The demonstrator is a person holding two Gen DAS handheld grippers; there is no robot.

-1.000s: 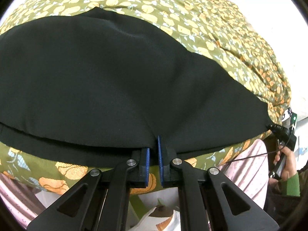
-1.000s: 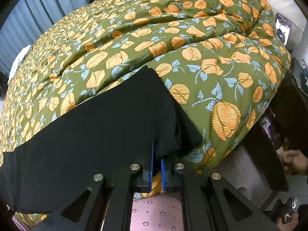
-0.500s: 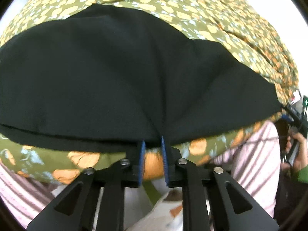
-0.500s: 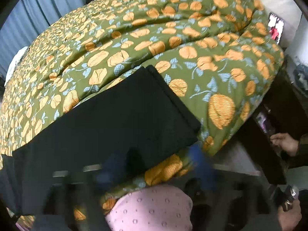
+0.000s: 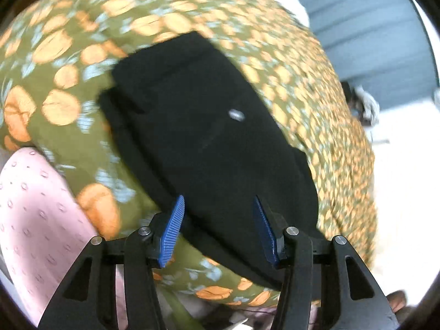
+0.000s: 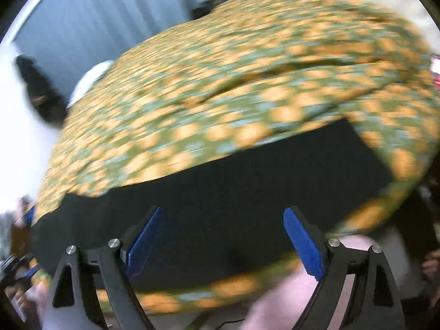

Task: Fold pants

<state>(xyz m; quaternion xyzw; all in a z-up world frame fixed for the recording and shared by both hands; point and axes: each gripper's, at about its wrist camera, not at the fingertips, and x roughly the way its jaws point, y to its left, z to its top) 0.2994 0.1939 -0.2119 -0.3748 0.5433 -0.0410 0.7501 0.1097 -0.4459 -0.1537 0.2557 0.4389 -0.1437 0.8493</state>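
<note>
A: Where the bed point(image 5: 316, 88) reaches its near edge, the black pants point(image 5: 214, 137) lie folded flat.

B: And each tool?

A: Left tool point(image 5: 218, 227) is spreading its jaws, pinching nothing; right tool point(image 6: 224, 240) stands wide, empty.

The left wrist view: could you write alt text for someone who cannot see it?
Black pants lie folded on a green quilt with orange flowers, seen from above. The left gripper hangs over their near edge, its blue-padded jaws opening and gripping nothing. The picture is slightly blurred.

Quilt point(image 5: 316, 88) bare beyond pants point(image 5: 209, 137); bed edge near.
</note>
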